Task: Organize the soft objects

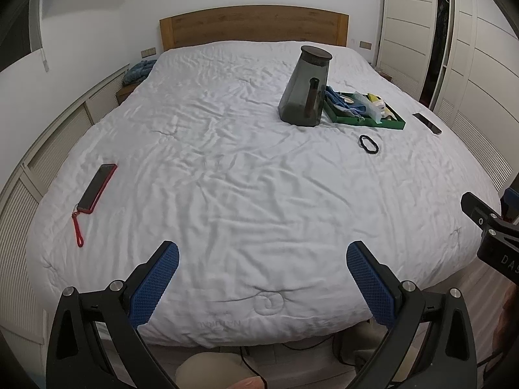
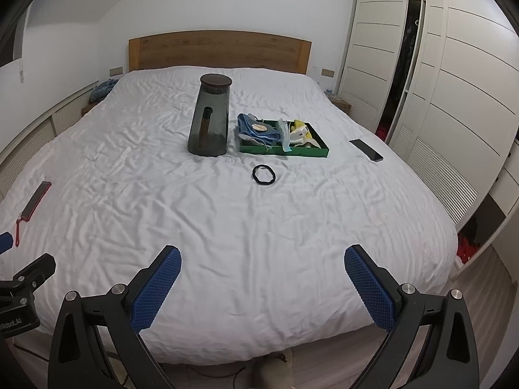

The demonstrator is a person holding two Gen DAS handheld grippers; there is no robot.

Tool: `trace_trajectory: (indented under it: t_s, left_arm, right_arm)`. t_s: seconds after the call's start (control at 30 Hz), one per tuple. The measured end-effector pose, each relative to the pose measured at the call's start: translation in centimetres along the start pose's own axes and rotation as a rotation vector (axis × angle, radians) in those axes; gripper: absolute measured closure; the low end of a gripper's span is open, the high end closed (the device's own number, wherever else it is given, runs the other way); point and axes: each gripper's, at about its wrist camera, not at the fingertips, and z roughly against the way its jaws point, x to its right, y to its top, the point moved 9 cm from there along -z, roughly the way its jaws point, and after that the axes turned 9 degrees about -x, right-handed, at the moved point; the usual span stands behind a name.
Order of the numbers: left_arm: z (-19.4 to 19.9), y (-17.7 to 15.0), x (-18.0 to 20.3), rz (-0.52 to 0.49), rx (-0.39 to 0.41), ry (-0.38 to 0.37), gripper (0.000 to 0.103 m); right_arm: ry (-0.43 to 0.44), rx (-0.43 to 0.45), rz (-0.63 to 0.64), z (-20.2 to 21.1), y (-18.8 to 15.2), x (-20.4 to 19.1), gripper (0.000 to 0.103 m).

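A black hair tie (image 2: 264, 174) (image 1: 368, 144) lies loose on the white bed (image 2: 227, 220), just in front of a green tray (image 2: 321, 154) (image 1: 366, 122). The tray holds blue cloth (image 2: 258, 131), a face mask and white and yellow soft items (image 2: 301, 134). My left gripper (image 1: 262, 259) is open above the bed's foot, nothing between its blue pads. My right gripper (image 2: 262, 261) is open too, empty, well short of the hair tie.
A tall dark grey jug (image 2: 210, 120) (image 1: 306, 87) stands left of the tray. A black phone (image 2: 366, 150) lies right of it. A red-cased phone (image 1: 98, 188) with a strap rests at the bed's left edge. Wardrobes (image 2: 454, 81) line the right wall.
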Motion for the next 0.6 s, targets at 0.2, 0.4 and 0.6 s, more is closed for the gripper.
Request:
trace_trajectory:
  t_s: [0.2,0.4,0.6]
  left_arm:
    - [-0.04,-0.03,-0.09,-0.001,-0.001,0.0,0.002]
    - [-0.02,-0.02,-0.08,-0.001,0.001,0.001,0.002]
    - [0.22,0.07,0.38,-0.007,0.014,0.006,0.002]
  right_arm:
    - [-0.006,0.003,-0.007,-0.08,-0.01,0.15,0.0]
    - [-0.006,0.003,-0.007,-0.09,-0.02,0.16,0.0]
    - [-0.007,0.003,-0.008,-0.09,-0.03,0.11,0.0]
